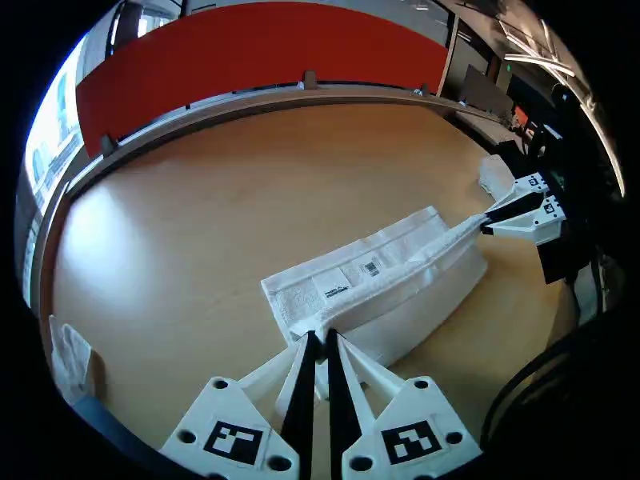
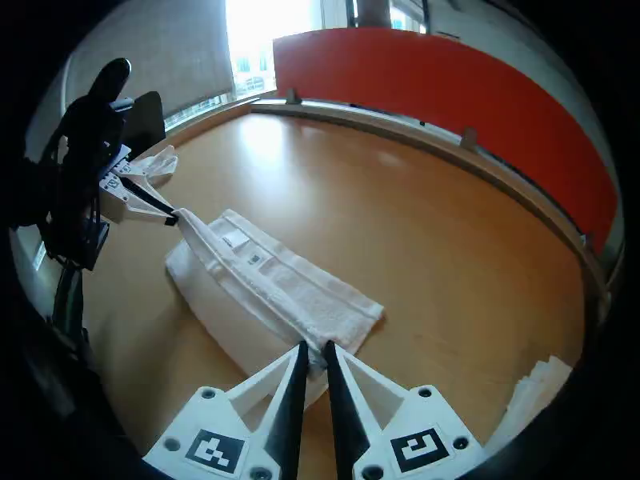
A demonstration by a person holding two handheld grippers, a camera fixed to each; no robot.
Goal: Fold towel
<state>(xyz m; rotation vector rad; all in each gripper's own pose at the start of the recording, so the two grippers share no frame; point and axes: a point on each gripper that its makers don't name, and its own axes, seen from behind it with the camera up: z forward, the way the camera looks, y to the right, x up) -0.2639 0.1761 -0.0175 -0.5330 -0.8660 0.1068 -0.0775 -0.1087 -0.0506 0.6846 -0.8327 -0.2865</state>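
the white towel lies mid-way across the wooden table, with its near edge lifted. the left gripper and the right gripper each pinch one end of that edge, fingers closed on it. the print on the towel's label is too small to read.

Open counter from towel out to red divider. Obstacles: cloth pile past one towel end, second cloth past the other end.
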